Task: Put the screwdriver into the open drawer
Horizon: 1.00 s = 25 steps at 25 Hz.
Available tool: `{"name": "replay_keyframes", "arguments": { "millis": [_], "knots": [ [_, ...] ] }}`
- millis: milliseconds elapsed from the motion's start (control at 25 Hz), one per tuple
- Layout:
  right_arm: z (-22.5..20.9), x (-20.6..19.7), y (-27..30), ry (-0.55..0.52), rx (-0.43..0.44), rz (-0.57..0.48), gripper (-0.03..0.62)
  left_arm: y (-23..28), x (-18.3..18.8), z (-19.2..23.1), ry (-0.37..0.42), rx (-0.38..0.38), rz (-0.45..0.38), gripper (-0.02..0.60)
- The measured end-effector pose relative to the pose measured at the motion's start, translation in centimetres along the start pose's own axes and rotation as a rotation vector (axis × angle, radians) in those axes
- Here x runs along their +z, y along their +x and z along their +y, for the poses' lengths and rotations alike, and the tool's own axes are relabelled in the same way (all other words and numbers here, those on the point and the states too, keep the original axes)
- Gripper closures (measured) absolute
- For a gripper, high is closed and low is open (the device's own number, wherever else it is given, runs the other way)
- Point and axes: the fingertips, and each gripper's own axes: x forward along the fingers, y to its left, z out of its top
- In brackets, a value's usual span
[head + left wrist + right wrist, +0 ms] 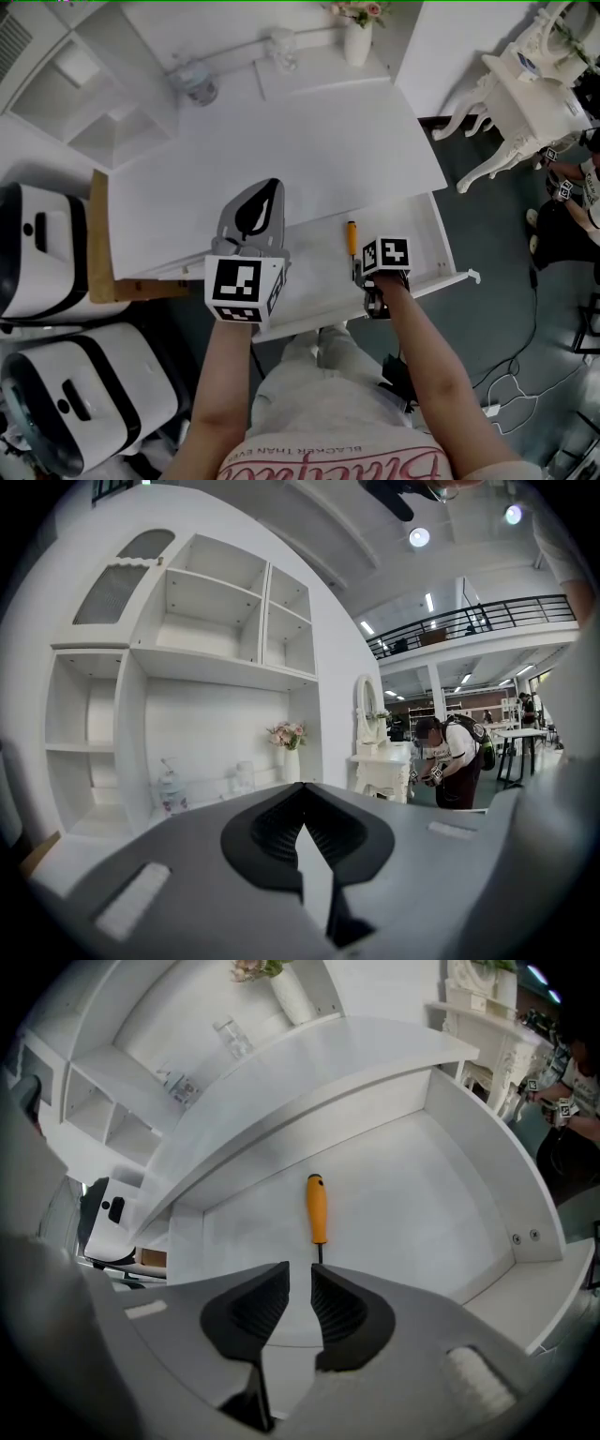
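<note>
The screwdriver (352,236), with an orange handle and a thin dark shaft, lies flat on the floor of the open white drawer (417,234). My right gripper (364,277) hangs above the drawer's front part and points steeply down. In the right gripper view the screwdriver (317,1208) lies just beyond the right gripper (300,1274), whose jaws stand a little apart with nothing between them. My left gripper (272,187) is held level over the desk top (309,141), left of the drawer. Its jaws meet at the tips in the left gripper view (302,794) and hold nothing.
A vase of flowers (358,39), a glass (284,52) and a spray bottle (199,86) stand at the back of the desk. White shelves (89,103) rise at the left. Two white machines (56,253) and a wooden board (99,234) lie left. An ornate white table (525,94) stands right.
</note>
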Motion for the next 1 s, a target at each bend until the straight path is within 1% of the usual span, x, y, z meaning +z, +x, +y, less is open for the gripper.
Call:
{"name": "replay_keyframes", "arguments": {
  "millis": [120,200,400,800,1000],
  "knots": [
    [0.4,0.1,-1.1,-0.035,-0.008,-0.021,0.537,-0.5,0.4,-0.1,0.004,0.000,-0.012,0.568],
    [0.5,0.4,-1.8,-0.043,-0.018,-0.036,0.591,-0.9,0.9,0.1,0.007,0.002,-0.021,0.568],
    [1.2,1.7,-3.9,-0.034,0.008,-0.097,0.591,-1.5,2.2,0.2,0.015,0.008,-0.054,0.568],
    [2.3,3.6,-9.0,-0.126,0.016,-0.231,0.592,-2.6,4.7,-0.1,0.038,0.003,-0.123,0.568],
    [3.4,4.8,-12.2,-0.174,0.025,-0.328,0.592,-2.9,5.7,-0.1,0.042,0.003,-0.150,0.568]
  ]
}}
